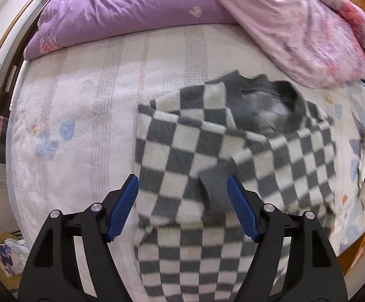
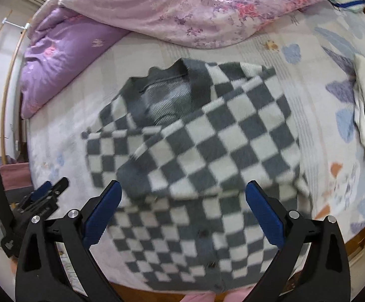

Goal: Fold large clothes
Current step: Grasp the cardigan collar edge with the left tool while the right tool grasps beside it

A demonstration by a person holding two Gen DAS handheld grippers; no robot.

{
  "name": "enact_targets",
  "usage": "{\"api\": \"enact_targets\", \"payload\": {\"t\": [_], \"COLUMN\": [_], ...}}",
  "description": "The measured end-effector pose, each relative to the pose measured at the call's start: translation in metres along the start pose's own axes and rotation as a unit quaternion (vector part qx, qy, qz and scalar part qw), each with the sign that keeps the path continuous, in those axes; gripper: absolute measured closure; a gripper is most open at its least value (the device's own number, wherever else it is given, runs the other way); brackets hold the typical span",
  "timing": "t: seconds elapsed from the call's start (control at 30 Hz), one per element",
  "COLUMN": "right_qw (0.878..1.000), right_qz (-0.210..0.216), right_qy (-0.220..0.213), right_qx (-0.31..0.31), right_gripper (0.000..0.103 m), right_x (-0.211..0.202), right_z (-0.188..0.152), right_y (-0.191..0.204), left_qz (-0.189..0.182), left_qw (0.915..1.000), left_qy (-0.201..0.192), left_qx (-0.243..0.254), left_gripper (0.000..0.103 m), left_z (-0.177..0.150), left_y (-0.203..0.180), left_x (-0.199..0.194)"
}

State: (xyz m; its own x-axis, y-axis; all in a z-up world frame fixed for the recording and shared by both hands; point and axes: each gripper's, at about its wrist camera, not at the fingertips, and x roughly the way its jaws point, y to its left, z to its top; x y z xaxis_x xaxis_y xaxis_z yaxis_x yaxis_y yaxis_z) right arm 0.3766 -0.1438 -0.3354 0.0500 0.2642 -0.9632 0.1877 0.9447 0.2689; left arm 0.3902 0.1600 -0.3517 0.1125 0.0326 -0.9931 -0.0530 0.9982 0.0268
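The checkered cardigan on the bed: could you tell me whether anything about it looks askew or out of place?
The checkered cardigan lies with both sleeves folded across its front, but unevenly: they cross at slants, and the grey cuff sticks out. Its hem end hangs over the bed's edge. Nothing looks torn or spilled.

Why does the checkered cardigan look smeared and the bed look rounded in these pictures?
Left wrist view: the checkered cardigan is motion-blurred, and the fisheye lens bows the bed. Right wrist view: the cardigan's squares smear the same way, while the right gripper stays sharp. Lighting is soft and even, without glare.
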Motion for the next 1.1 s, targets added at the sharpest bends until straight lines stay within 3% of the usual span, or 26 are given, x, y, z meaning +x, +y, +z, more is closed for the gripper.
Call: {"api": "enact_targets", "payload": {"t": [0.17, 0.37, 0.5, 0.57, 0.6, 0.7, 0.77, 0.83, 0.97, 1.1], "right_qw": [1.0, 0.999, 0.997, 0.997, 0.996, 0.996, 0.995, 0.996, 0.994, 0.994], "right_qz": [-0.022, -0.042, -0.059, -0.064, -0.068, -0.074, -0.074, -0.067, -0.089, -0.077], "right_qy": [0.003, 0.023, 0.035, 0.044, 0.048, 0.05, 0.056, 0.055, 0.061, 0.082], "right_qx": [-0.014, -0.019, -0.018, -0.015, -0.012, 0.005, 0.021, 0.031, 0.016, 0.013], "right_gripper": [0.008, 0.008, 0.008, 0.008, 0.008, 0.008, 0.008, 0.008, 0.008, 0.008], "right_x": [0.034, 0.074, 0.094, 0.104, 0.108, 0.115, 0.117, 0.119, 0.13, 0.147], "right_z": [0.046, 0.083, 0.095, 0.1, 0.101, 0.108, 0.112, 0.118, 0.135, 0.15], "right_y": [-0.015, -0.039, -0.053, -0.063, -0.069, -0.088, -0.1, -0.11, -0.119, -0.126], "left_qz": [-0.002, -0.032, -0.002, -0.022, -0.039, -0.072, -0.085, -0.103, -0.111, -0.111], "left_qw": [1.0, 0.9979, 0.9959, 0.9953, 0.9948, 0.9947, 0.994, 0.9922, 0.9926, 0.9926], "left_qy": [0.004, 0.051, 0.087, 0.09, 0.085, 0.064, 0.054, 0.049, 0.037, 0.035], "left_qx": [-0.004, -0.025, -0.022, -0.029, -0.039, -0.036, -0.044, -0.05, -0.031, -0.035], "left_gripper": [0.025, 0.016, 0.016, 0.017, 0.02, 0.041, 0.067, 0.075, 0.077, 0.078], "left_z": [0.044, 0.09, 0.104, 0.106, 0.105, 0.101, 0.1, 0.1, 0.101, 0.099], "left_y": [0.018, 0.04, 0.051, 0.059, 0.063, 0.073, 0.085, 0.094, 0.098, 0.102], "left_x": [0.05, 0.138, 0.187, 0.203, 0.205, 0.202, 0.195, 0.191, 0.178, 0.171]}}
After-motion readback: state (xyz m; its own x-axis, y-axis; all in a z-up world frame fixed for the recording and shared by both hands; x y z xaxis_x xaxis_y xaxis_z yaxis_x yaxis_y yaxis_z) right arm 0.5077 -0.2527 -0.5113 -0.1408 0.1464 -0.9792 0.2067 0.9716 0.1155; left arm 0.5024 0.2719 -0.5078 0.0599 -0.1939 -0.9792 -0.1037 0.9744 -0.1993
